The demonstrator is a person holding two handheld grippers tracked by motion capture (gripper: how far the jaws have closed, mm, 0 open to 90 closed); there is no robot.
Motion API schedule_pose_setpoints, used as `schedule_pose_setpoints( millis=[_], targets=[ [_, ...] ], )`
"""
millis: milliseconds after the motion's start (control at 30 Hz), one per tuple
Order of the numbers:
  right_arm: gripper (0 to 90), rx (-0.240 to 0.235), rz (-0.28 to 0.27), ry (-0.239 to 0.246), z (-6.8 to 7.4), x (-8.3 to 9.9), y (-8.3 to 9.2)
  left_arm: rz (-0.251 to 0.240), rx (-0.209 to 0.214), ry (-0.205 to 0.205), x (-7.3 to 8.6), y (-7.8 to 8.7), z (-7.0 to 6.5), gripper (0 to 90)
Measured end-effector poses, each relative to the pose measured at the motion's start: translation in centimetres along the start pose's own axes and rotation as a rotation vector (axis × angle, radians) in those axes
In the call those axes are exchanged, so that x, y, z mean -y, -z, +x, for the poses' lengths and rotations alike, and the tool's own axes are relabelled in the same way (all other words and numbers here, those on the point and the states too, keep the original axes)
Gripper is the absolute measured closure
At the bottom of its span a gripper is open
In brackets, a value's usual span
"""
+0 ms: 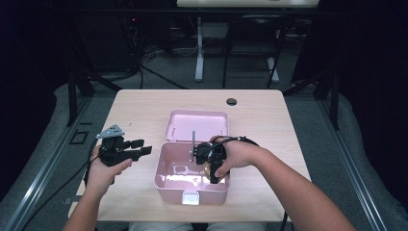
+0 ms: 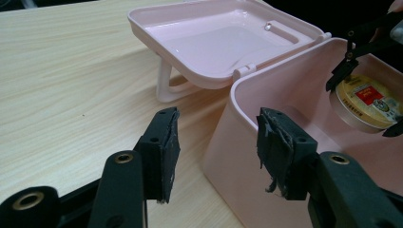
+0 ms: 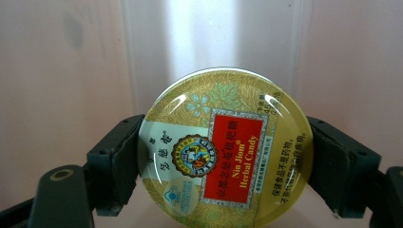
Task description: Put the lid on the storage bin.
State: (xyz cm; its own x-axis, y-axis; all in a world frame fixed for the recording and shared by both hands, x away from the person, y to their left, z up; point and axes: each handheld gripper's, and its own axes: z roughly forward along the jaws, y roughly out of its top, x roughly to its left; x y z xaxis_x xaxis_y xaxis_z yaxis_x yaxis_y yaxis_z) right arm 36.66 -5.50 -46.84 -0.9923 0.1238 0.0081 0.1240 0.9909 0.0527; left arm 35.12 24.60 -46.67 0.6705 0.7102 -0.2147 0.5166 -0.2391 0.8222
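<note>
My right hand-held gripper pinched the round gold tin of herbal candy with a red label by its rim – one black jaw on each side – and held it inside the open pink plastic box, at the box's right end. My left hand-held gripper stood spread and empty just left of the box, above the pale wooden tabletop. The box's hinged pink lid lay flat behind it.
</note>
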Motion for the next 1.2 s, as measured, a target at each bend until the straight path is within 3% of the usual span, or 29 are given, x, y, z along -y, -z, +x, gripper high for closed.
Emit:
schedule_pose_setpoints(
  millis=[433,1200],
  targets=[
    [19.9,0.003,0.006,-0.001,-0.1,-0.3,-1.3,0.005,0.000,0.000,0.0,-0.1,0.0,49.0],
    [19.9,0.023,0.023,0.047,-0.1,-0.3,-2.9,0.012,0.000,0.002,0.1,-0.2,0.1,49.0]
  ],
)
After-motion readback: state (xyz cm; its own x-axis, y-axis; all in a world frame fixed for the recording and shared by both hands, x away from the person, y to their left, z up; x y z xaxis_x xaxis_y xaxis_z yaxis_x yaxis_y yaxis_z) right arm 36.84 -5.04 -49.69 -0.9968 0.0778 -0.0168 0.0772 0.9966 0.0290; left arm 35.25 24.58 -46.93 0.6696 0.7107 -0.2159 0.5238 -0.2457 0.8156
